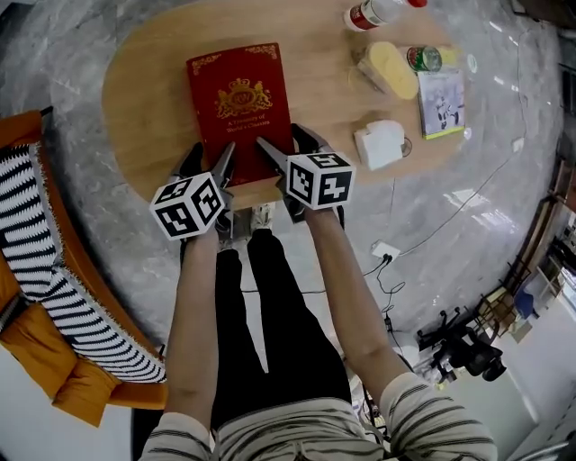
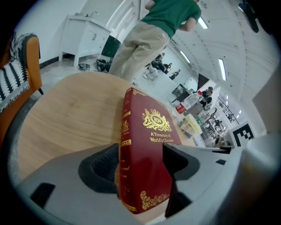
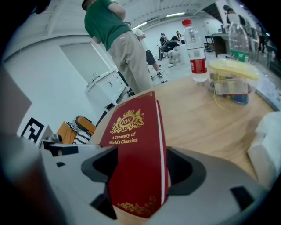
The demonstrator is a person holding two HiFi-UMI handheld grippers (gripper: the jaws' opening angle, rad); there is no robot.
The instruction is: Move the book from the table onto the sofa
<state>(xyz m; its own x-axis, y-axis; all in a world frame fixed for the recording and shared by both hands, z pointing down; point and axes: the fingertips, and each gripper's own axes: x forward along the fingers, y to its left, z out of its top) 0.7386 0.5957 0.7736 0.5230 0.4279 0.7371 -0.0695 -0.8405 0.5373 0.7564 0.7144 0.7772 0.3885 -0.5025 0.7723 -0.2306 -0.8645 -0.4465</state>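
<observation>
A red hardback book (image 1: pixel 238 94) with gold print lies flat on the oval wooden table (image 1: pixel 144 90), its near edge toward me. My left gripper (image 1: pixel 211 158) stands open at the book's near left corner, the spine edge (image 2: pixel 147 149) between its jaws. My right gripper (image 1: pixel 281 140) stands open at the near right corner, the page edge (image 3: pixel 136 154) between its jaws. The pads of both stand a little off the covers. The orange sofa (image 1: pixel 36 234) with a black-and-white striped throw is at the left.
On the table's right half are a water bottle (image 1: pixel 369 13), a yellow-lidded container (image 1: pixel 391 67), a green can (image 1: pixel 421 58), a booklet (image 1: pixel 441 101) and a white tissue pack (image 1: pixel 380 142). A person in a green shirt (image 3: pixel 118 35) stands beyond the table. A cable and plug (image 1: pixel 385 252) lie on the floor.
</observation>
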